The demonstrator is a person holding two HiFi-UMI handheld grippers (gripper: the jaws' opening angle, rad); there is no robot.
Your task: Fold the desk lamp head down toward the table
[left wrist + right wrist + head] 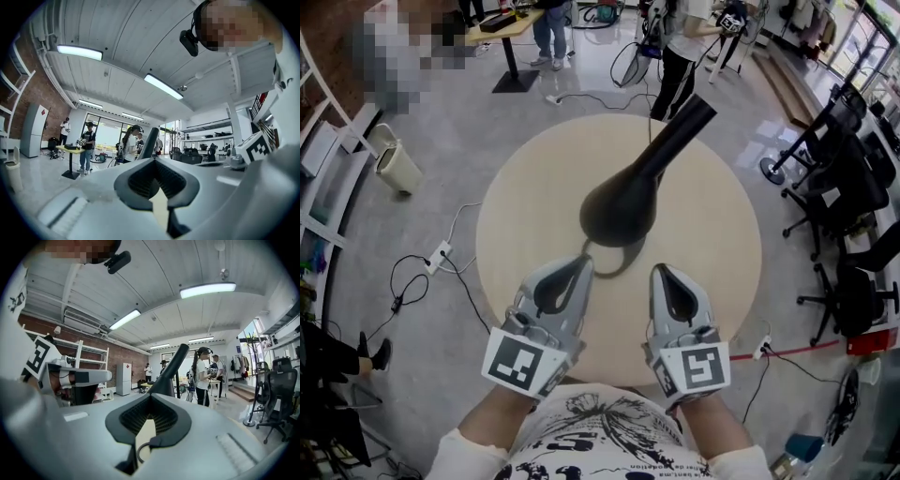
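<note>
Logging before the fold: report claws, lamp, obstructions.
Left claw and right claw shut, empty. Desk lamp raised, untouched. Cord loops on table ahead of claws.

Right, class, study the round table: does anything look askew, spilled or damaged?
Nothing stands out. The black desk lamp stands on the round beige table, nothing spilled; the left gripper and right gripper are shut and empty.

Round beige table (534,187) on grey floor (441,122). Black desk lamp (623,208) stands about table centre. Its cable (617,270) loops from the lamp base toward the table's near edge.
</note>
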